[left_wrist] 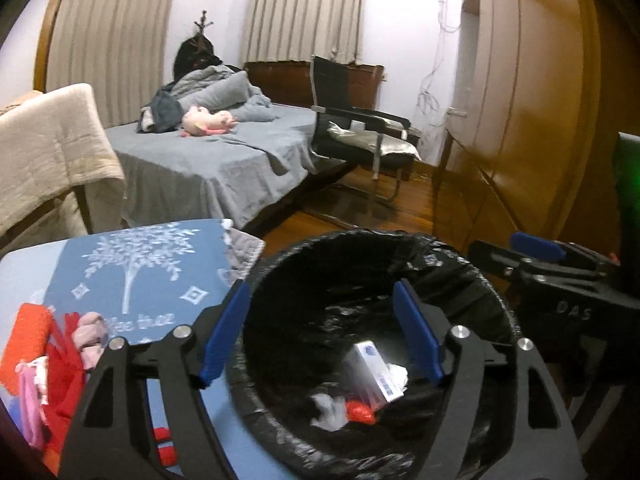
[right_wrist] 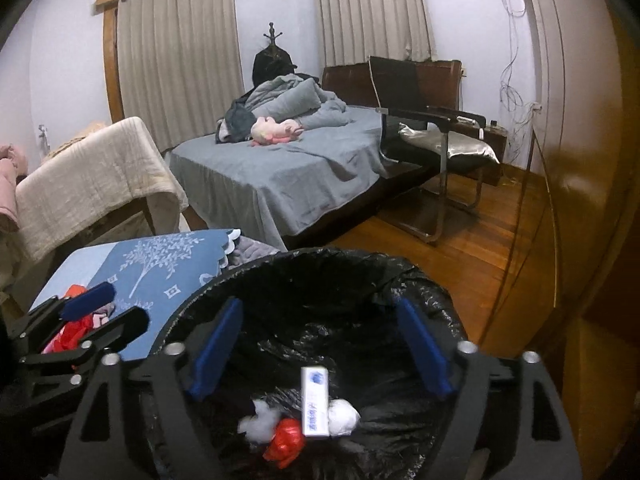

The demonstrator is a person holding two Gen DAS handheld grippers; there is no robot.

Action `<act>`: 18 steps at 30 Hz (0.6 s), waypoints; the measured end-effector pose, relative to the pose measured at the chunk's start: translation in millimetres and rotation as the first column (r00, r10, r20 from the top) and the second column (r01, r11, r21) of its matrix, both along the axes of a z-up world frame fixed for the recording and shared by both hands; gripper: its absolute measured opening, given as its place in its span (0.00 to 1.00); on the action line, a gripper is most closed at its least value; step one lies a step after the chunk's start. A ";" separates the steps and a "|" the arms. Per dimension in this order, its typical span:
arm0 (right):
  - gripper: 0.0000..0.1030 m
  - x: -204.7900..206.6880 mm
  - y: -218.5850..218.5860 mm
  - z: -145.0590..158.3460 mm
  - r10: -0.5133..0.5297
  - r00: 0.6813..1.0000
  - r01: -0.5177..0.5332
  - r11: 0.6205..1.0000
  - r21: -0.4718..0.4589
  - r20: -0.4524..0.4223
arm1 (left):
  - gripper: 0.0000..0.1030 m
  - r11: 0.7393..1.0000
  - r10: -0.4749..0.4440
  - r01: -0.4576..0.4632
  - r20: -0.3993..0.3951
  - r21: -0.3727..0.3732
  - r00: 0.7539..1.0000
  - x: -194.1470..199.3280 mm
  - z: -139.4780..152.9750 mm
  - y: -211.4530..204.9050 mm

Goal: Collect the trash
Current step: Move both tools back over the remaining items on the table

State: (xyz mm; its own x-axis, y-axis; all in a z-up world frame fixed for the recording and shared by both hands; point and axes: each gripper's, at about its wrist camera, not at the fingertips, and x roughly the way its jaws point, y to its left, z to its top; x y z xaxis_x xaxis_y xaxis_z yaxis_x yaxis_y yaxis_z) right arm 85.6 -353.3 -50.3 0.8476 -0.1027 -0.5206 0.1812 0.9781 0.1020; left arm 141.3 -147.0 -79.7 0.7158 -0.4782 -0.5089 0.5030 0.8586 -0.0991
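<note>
Hovering released over the black-lined bin's rim [right_wrist: 304, 258], the left gripper [left_wrist: 320, 332] and right gripper [right_wrist: 320, 348] frame a white box [right_wrist: 315, 402], tissues [right_wrist: 343, 412] and red wrapper [right_wrist: 285, 442] inside.

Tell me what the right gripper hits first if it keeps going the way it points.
Probably the trash in the bin: the open right gripper aims into the black-lined bin, at the white box. Nothing shows between; depth is unclear.

- Glossy, crinkled black plastic bin liner [right_wrist: 424, 296]
- Smooth, shiny white cardboard box [right_wrist: 315, 404]
- Polished wooden floor [right_wrist: 480, 256]
- Matt grey cloth bedsheet [right_wrist: 288, 176]
</note>
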 end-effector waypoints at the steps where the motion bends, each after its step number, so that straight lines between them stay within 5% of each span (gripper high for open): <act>1: 0.91 -0.2 2.8 1.4 0.001 1.000 -0.001 1.000 -0.004 0.006 | 0.77 1.000 0.012 -0.012 0.006 0.004 1.000 0.2 2.4 3.2; 18: 0.94 20.9 98.5 9.5 0.131 0.990 -0.130 0.991 -0.021 0.043 | 0.84 0.957 0.287 -0.289 0.055 0.028 0.956 -12.7 21.7 121.4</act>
